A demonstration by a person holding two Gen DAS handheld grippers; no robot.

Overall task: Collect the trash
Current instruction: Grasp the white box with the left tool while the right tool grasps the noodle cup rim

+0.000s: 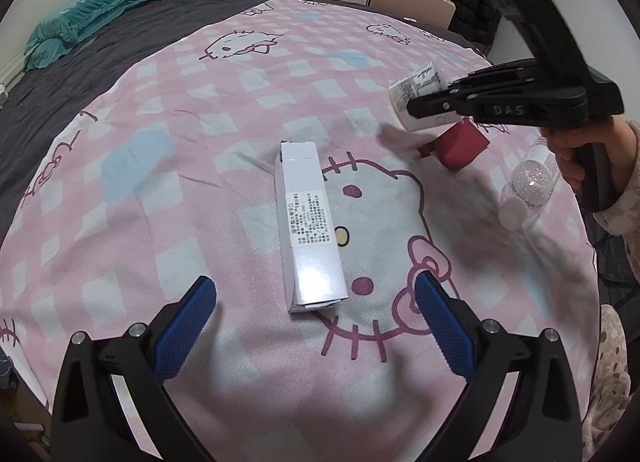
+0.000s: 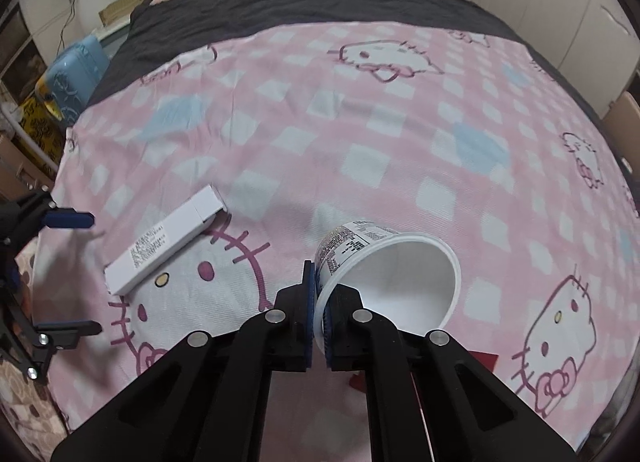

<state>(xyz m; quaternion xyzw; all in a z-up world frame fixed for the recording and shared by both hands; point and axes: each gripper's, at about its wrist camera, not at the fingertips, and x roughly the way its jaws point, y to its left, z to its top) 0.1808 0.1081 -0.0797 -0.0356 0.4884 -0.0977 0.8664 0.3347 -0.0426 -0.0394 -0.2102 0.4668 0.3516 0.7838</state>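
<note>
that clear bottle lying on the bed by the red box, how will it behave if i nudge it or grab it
The clear bottle lies on its side and looks round, so a nudge would probably roll it across the blanket. It looks nearly empty apart from glittery specks, so likely light. Its smooth, shiny wall may slip or dent in a hand-held gripper.

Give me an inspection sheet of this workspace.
Surface: pink cartoon-cat blanket over a dark bedsheet.
Job's things: white paper cup, empty, gripped by its rim; long white box; red box; clear plastic bottle, all three lying on the blanket.
Clutter: nothing seen.
Grippers: right gripper shut on the cup; left gripper open above the long white box.
Cables: one by the wall.
Surroundings: teal pillows, cabinets.
</note>
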